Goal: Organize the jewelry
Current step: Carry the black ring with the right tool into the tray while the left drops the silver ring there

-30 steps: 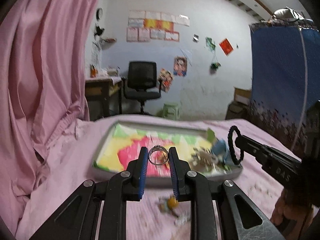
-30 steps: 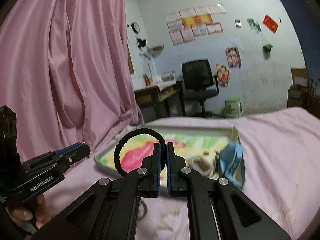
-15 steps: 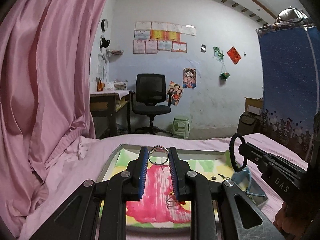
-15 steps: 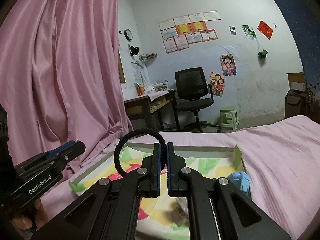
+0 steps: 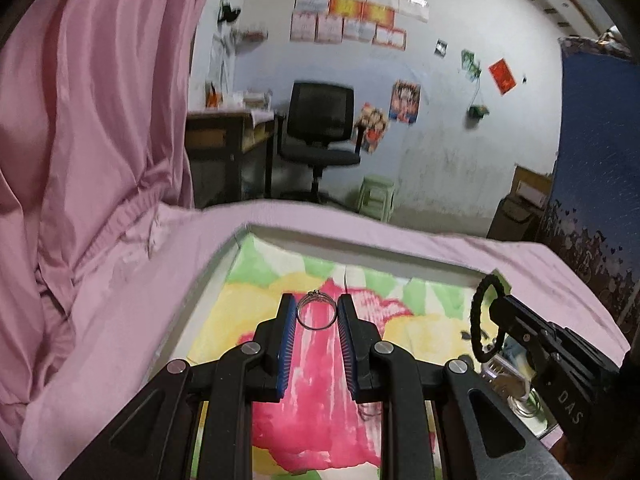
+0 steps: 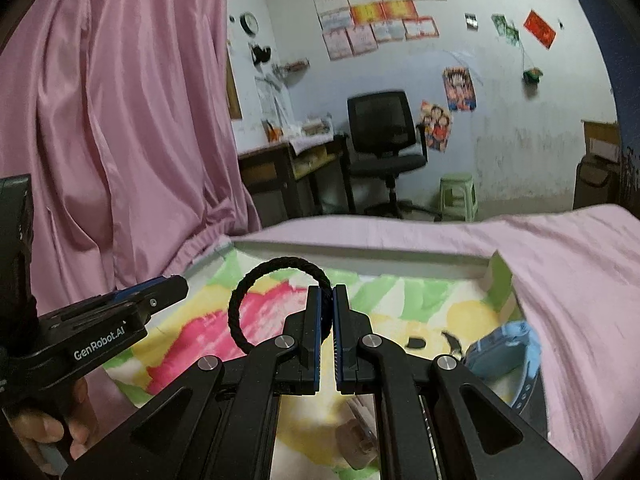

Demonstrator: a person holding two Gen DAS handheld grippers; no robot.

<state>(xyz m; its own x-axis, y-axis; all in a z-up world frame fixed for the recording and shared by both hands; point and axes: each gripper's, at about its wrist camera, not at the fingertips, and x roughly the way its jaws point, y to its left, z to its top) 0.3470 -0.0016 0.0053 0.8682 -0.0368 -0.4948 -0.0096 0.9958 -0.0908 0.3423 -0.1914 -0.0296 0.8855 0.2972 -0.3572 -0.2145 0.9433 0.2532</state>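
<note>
Here, over the bed (image 5: 132, 320) with its pink sheet, both grippers hang above a shallow tray (image 5: 360, 244) whose floor is lined with a bright pink, yellow and green sheet. Starting at the left, the left gripper (image 5: 317, 314) is clenched on a thin silver ring (image 5: 317, 313), the band standing upright between the two blue pads with its small setting at the top, so the ring's hole faces the camera and its plane runs across the jaws. It hovers over the pink patch in the tray's middle, nearer the tray's left rim than its right. Moving rightward, the right gripper (image 6: 327, 308) has its jaws almost together, pinching a black braided hair tie (image 6: 256, 296) by one side; the loop stands up and hangs out to the left of the jaws, toward the left gripper. It sits toward the tray's right half. Further right still, near the tray's right edge, lies a light blue strap-like band (image 6: 508, 354), with some small pale metal pieces just in front of it that are too blurred to name. The relation that matters for what comes next is probably height: each piece is held clear above the liner, so setting either one down would call for a descent before the jaws part, and the left gripper looks better placed for the open middle.
</note>
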